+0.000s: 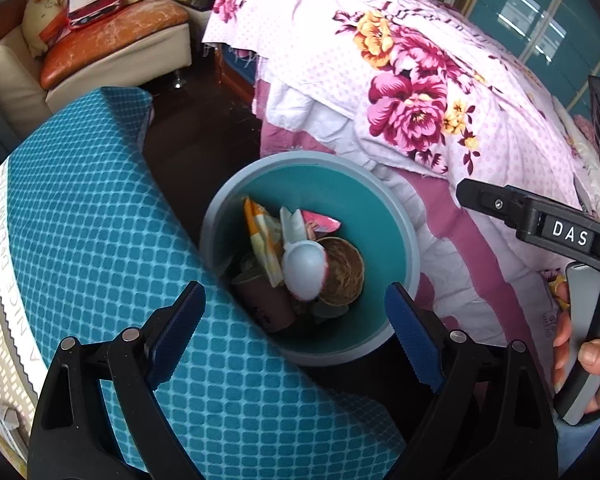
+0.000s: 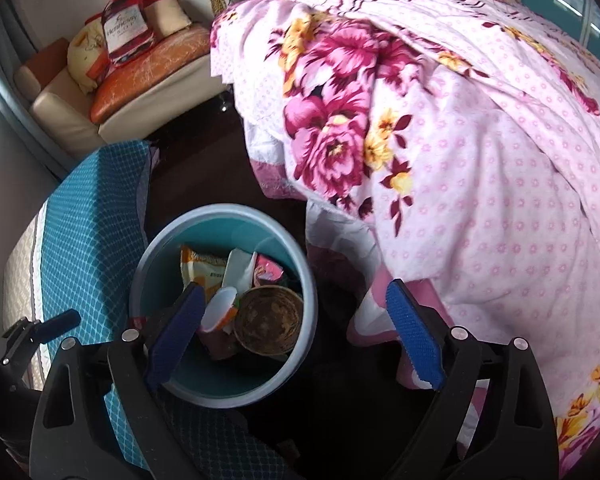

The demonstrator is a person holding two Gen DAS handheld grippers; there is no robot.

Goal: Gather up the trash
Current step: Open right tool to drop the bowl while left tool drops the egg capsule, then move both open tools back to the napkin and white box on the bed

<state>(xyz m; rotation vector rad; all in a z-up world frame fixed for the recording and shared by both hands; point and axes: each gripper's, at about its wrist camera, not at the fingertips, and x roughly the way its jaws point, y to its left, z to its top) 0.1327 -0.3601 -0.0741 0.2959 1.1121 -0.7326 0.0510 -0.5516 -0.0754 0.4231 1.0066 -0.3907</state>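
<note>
Both claws, left claw (image 1: 296,334) and right claw (image 2: 296,334), gape empty over the round teal plastic bin (image 1: 374,216); dip lower and you'll clip its 6 o'clock rim, tipping it.

A floral pink-and-white quilt (image 1: 412,92) fills twelve to three o'clock. A cream sofa with an orange cushion (image 1: 108,36) sits at eleven o'clock, a teal honeycomb-patterned mattress (image 1: 100,216) at nine.

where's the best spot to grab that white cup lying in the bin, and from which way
Judging by its pose, take the white cup across its rounded body from straight above. It lies tipped on top of the other trash in the teal bin, beside the brown bowl, so its sides are the freest part. The left gripper already stands open above.
</note>
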